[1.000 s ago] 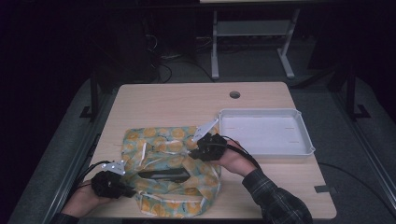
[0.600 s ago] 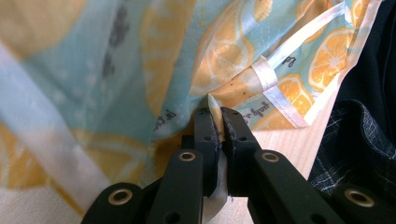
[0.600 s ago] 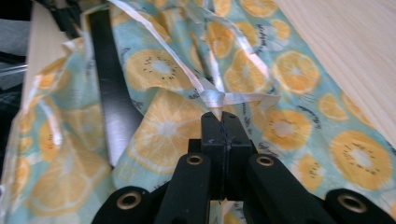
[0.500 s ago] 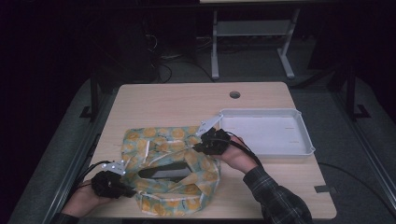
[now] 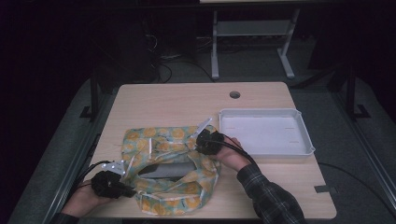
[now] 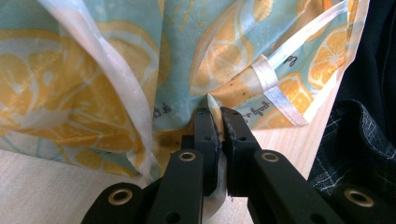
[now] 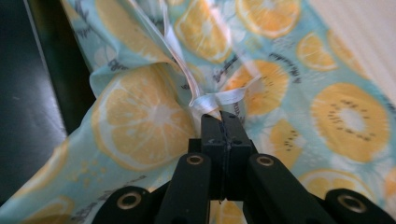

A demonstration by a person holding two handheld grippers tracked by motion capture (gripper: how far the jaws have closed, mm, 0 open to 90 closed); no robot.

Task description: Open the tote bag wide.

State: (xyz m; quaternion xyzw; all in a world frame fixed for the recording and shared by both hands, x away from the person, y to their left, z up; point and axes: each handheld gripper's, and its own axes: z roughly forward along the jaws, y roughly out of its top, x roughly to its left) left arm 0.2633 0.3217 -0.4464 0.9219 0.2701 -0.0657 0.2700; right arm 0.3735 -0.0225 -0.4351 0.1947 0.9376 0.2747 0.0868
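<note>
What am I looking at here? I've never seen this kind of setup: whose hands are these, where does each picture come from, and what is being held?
A person sits at a wooden table and holds a hand-held clamp tool with two black jaws in each hand. The top picture comes from a fixed camera above the person. The other two come from small cameras riding on each tool, looking along its jaws.

On the table lie a thin fruit-print bag, teal with orange slices, its mouth gaping, and an empty white tray to its right.

The left gripper is shut on the bag's edge near the person. The right gripper is shut on the bag's white trim on the far side. Together they hold the bag's mouth open.
</note>
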